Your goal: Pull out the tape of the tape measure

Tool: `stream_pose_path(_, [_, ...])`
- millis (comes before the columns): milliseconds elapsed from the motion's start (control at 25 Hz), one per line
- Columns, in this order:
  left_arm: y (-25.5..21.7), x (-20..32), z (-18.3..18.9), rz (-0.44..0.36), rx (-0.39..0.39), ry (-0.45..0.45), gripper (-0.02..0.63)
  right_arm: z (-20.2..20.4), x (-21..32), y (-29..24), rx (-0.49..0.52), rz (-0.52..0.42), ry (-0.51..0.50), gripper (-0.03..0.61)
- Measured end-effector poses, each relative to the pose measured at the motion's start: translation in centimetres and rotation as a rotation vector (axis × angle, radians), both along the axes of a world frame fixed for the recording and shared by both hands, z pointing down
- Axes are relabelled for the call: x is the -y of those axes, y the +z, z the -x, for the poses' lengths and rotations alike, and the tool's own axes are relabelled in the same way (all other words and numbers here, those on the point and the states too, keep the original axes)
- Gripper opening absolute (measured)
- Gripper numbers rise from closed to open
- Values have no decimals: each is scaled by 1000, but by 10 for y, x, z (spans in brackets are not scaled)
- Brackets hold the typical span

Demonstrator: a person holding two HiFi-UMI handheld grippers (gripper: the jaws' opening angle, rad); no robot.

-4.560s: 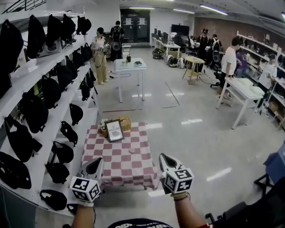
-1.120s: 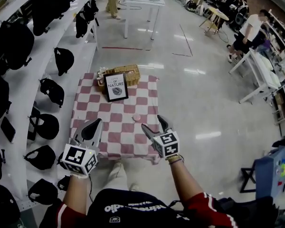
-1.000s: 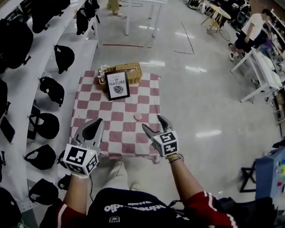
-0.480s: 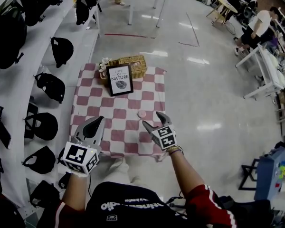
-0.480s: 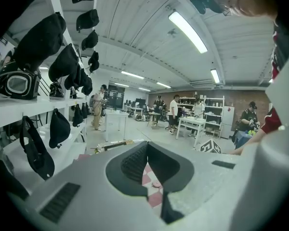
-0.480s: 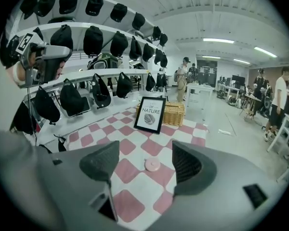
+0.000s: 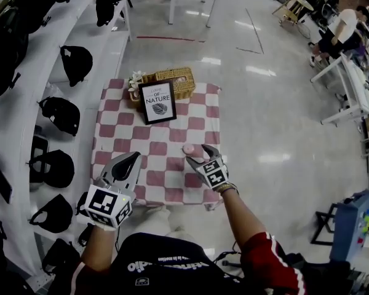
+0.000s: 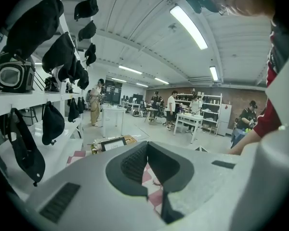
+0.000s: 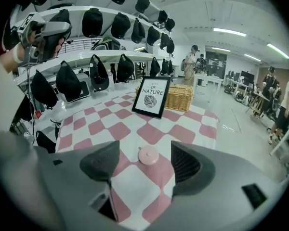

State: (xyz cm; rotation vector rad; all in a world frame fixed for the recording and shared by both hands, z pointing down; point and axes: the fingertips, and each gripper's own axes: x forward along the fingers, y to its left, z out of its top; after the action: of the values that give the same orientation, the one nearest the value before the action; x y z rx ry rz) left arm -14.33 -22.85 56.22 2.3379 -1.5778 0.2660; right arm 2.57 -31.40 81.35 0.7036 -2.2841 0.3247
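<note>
Your right gripper (image 7: 198, 155) has dropped closer, jaws spread wide, to the small round pink tape measure (image 7: 188, 149); it looks light and slippery, so pinch its sides.

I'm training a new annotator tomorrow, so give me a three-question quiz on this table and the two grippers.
1. Multiple choice: what stands just in front of the wicker basket, on the person's side? A) a framed picture B) a mug C) a stapler
2. True or false: the right gripper is shut on the pink tape measure.
3. Short answer: on the left gripper, how do the jaws stand?

Key: 1 A. 2 False: its jaws stand apart, and the pink tape measure lies untouched on the checked cloth. 3 Together, with nothing between them.
</note>
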Motion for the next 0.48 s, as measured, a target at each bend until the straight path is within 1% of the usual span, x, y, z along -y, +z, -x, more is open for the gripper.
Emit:
stream_pose_path(240, [15,8,10,23,5,-6,6,7,15,30,-6,28,33,328])
stream_pose_path(480, [37,10,20,59,-2,-23,6,16,20,56,-13,51,40,328])
